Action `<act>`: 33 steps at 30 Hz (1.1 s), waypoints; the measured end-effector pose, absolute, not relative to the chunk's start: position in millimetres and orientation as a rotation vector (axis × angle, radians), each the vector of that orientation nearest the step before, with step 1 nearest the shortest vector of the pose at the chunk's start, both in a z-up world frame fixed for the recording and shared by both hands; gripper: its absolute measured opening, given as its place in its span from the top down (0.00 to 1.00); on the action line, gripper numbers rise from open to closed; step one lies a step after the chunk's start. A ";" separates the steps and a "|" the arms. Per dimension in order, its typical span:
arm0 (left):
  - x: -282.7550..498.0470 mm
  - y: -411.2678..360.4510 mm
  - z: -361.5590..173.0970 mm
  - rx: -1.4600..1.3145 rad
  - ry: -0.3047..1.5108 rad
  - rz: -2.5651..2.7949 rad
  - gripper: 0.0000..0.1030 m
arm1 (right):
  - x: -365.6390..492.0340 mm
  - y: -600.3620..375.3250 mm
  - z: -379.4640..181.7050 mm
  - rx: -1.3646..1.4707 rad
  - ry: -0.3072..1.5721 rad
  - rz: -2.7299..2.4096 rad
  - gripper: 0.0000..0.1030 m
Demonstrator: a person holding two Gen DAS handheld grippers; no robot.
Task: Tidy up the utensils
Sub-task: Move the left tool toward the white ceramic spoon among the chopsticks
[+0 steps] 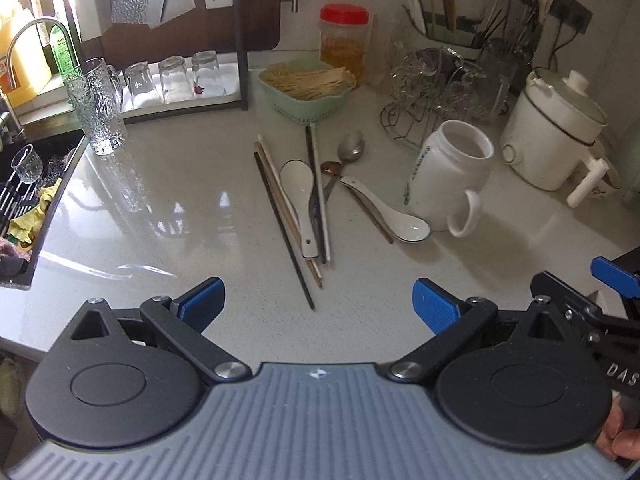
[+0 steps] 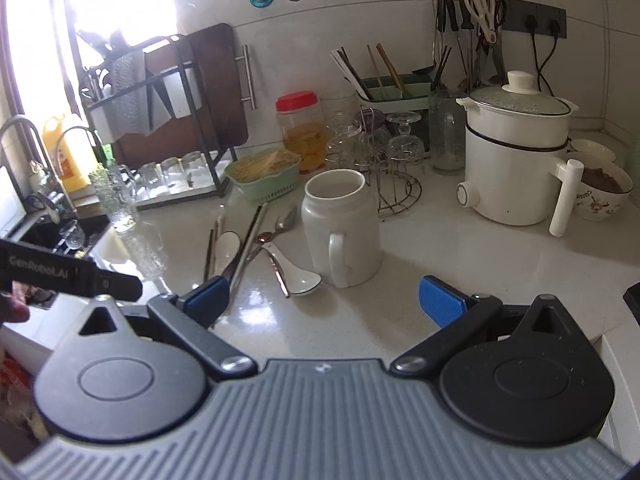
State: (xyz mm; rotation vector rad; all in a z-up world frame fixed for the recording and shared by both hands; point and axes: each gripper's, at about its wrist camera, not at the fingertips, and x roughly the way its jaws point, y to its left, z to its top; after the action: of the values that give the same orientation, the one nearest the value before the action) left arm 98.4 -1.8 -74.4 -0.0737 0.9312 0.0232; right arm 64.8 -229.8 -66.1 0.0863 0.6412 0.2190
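**Both tools spread wide above the counter, utensils loose at the centre**

The left tool (image 1: 319, 305) sits at the bottom of its frame with its blue pads far apart — released, gripping nothing and touching nothing. Bare pale counter (image 1: 168, 216) shows between the fingers. Just beyond them, in the middle of the frame, lies the pile of utensils: dark and pale chopsticks (image 1: 280, 216) lying lengthwise, a white ceramic spoon (image 1: 298, 184) on top of them, a metal spoon (image 1: 351, 148) further up, and a second white spoon (image 1: 394, 216) whose bowl lies just beside the white mug (image 1: 450, 176). The mug stands upright, mouth open, right of centre, handle toward the camera.

The right tool (image 2: 324, 300) is likewise fully open and empty. In its view the left blue pad overlaps the near ends of the chopsticks (image 2: 244, 248), though whether it touches them cannot be told; the right pad hangs over bare counter. The mug (image 2: 342, 228) stands at centre frame, the second white spoon (image 2: 298, 276) at its base on the left.

A green basket (image 1: 306, 94) and a red-lidded jar (image 1: 344, 40) sit behind — upper centre of the left view.
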 end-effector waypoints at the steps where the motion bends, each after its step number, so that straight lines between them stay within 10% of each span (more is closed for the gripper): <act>1: 102.4 -1.3 -75.3 -0.072 0.940 0.024 0.01 | 66.0 -229.3 -67.5 0.085 0.637 0.210 0.00; 33: 189.7 22.0 -127.1 -0.102 0.971 0.000 0.07 | 164.9 -210.2 -99.7 0.061 0.733 0.193 0.00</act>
State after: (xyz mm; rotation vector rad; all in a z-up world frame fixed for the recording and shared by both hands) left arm 189.7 22.0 -127.1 -0.1017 0.9708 0.0002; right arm 164.9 -210.2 -99.7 0.0608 0.7330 0.1930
